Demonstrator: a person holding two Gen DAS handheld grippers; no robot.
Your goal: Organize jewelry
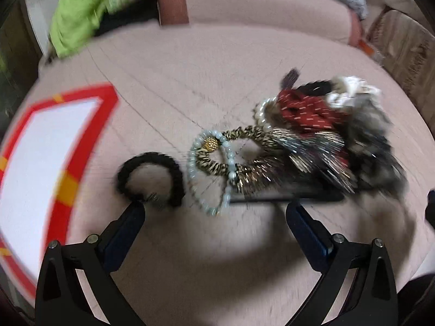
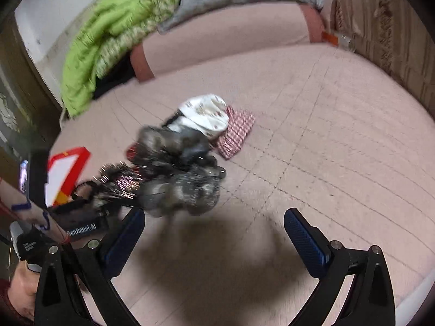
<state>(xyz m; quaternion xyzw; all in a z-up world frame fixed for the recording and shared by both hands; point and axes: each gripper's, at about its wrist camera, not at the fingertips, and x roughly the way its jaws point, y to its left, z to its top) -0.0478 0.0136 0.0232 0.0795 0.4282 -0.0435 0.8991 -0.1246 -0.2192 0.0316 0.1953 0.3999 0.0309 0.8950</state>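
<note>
Red-bordered white box [image 1: 51, 146], far left on the pink quilted bed [image 1: 217, 54]. Black hair tie [image 1: 152, 174], just beyond the left gripper [image 1: 214, 209], fingers spread wide, holding nothing. Pale bead bracelet [image 1: 209, 168] beside it, overlapping a leopard-print scrunchie [image 1: 233, 152]. Blurred heap of scrunchies and pearls [image 1: 326, 130], right. Right gripper [image 2: 214, 217], fingers wide apart, empty, near the heap's grey side.
</note>
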